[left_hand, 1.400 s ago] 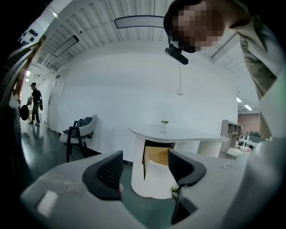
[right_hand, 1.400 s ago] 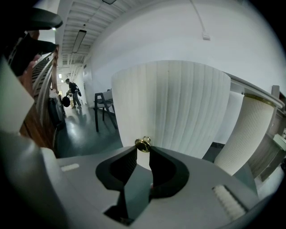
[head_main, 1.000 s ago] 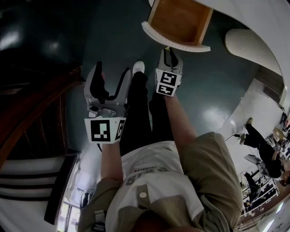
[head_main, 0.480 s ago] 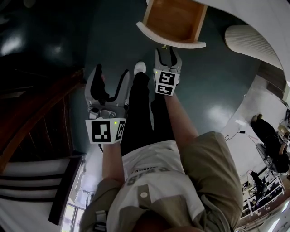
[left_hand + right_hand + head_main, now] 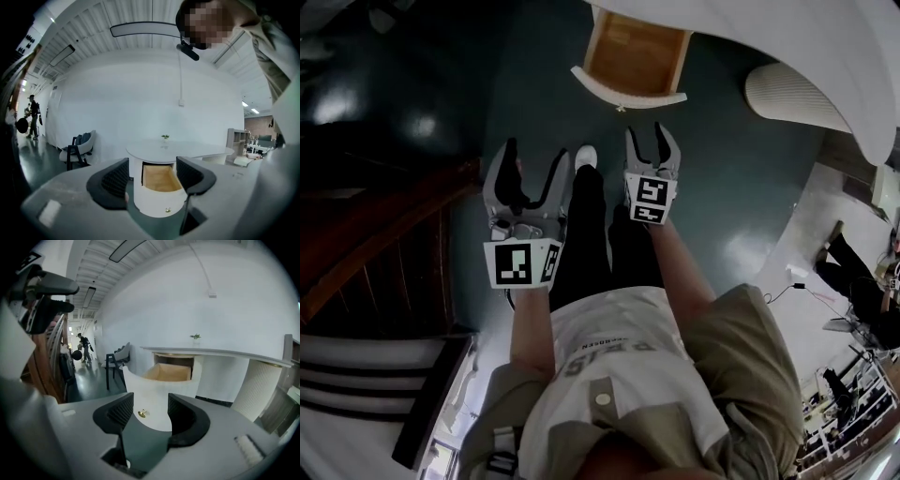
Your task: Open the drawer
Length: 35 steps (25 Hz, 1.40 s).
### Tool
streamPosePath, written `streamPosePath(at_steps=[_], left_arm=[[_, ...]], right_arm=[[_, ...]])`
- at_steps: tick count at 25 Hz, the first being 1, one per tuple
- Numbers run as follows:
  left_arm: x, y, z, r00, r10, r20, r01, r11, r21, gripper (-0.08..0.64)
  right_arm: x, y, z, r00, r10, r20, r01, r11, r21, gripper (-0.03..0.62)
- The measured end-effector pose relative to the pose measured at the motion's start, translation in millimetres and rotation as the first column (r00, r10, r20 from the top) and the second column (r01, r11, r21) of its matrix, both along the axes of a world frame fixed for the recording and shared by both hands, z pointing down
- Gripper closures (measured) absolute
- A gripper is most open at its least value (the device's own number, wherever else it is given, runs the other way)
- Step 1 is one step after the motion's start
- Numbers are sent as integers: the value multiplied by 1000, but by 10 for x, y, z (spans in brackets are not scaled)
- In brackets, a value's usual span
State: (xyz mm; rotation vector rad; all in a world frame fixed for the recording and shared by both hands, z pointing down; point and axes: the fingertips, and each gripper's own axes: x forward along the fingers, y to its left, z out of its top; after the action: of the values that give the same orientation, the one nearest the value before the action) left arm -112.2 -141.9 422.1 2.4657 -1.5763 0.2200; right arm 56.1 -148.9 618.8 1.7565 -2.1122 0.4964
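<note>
Since a second ago, the right gripper [image 5: 651, 141] is drawn back from the small brass knob [image 5: 141, 414]; its jaws have just been opening and are spread, empty. The left gripper [image 5: 535, 164] is spread too. Beyond, the white-fronted wooden drawer [image 5: 636, 61] is pulled lengthwise toward them from the white table [image 5: 787, 47], over glossy dark floor [image 5: 741, 169].

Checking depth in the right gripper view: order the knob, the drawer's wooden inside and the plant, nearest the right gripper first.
1. Knob, seen between the jaws.
2. Wooden inside, behind it, higher.
3. Plant, on the tabletop, at the back.
</note>
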Motion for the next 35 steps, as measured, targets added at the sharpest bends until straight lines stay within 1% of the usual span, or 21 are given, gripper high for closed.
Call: streamPosePath(at_steps=[7, 10, 16, 18, 21, 25, 27, 31, 34, 35], left_arm=[[196, 406, -623, 1000, 13, -3, -13, 1000, 26, 241], [236, 624, -923, 1000, 22, -3, -21, 999, 44, 241], [413, 899, -1333, 999, 38, -8, -37, 994, 100, 241], [457, 940, -1466, 999, 37, -7, -36, 991, 127, 241], [491, 1070, -1639, 999, 31, -8, -29, 987, 155, 241], [553, 1164, -1768, 1000, 18, -10, -16, 983, 183, 247], [571, 1168, -1828, 1000, 13, -2, -12, 980, 199, 258], [592, 1152, -1962, 1000, 7, 7, -8, 973, 231, 307], [577, 1090, -1997, 1000, -3, 17, -1, 971, 237, 376], [570, 1073, -2006, 1000, -7, 21, 1, 971, 238, 414]], right_arm=[[422, 443, -1009, 1000, 13, 4, -13, 998, 58, 365], [558, 642, -1508, 1000, 23, 9, -24, 995, 99, 368], [880, 939, -2270, 998, 33, 56, -43, 984, 174, 373], [956, 992, -2496, 997, 29, 65, -41, 979, 199, 376], [1041, 1150, -2741, 997, 30, 65, -43, 977, 209, 379], [1146, 1220, -2977, 997, 37, 66, -52, 970, 237, 412], [1163, 1198, -3107, 997, 35, 64, -50, 964, 261, 433], [1139, 1153, -3393, 999, 23, 44, -36, 948, 317, 472], [1103, 1093, -3527, 999, 26, 23, -32, 939, 341, 507], [1093, 1077, -3544, 999, 29, 19, -33, 940, 341, 521]])
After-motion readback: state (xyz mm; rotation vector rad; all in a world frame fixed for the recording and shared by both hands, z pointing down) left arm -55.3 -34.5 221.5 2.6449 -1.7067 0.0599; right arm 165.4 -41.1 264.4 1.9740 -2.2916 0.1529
